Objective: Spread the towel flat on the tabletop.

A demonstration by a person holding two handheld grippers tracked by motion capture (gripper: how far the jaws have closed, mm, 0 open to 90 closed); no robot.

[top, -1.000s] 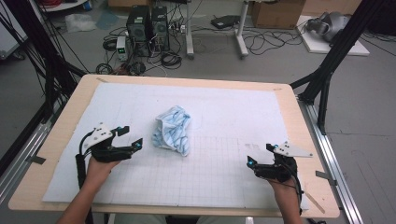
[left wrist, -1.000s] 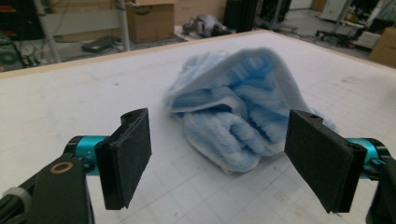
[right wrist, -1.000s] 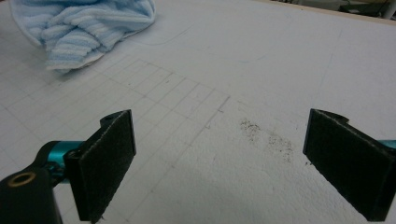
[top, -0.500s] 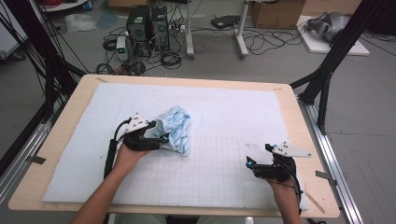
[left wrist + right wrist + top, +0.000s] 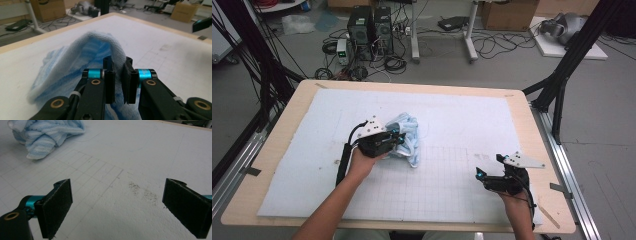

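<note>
the left tongs (image 5: 118, 75) have just been closing and now pinch a fold of the blue-and-white towel (image 5: 407, 137), which lies crumpled near the middle of the white surface (image 5: 462, 120). the fold rises in a ridge between the jaws; how much cloth sits between them is hard to judge. to lift well, keep the pinch firm and raise slowly so the towel unfurls without slipping. the right tongs (image 5: 117, 207) rest well apart from the towel, spread wide, holding nothing. no containers stand on the surface.
</note>
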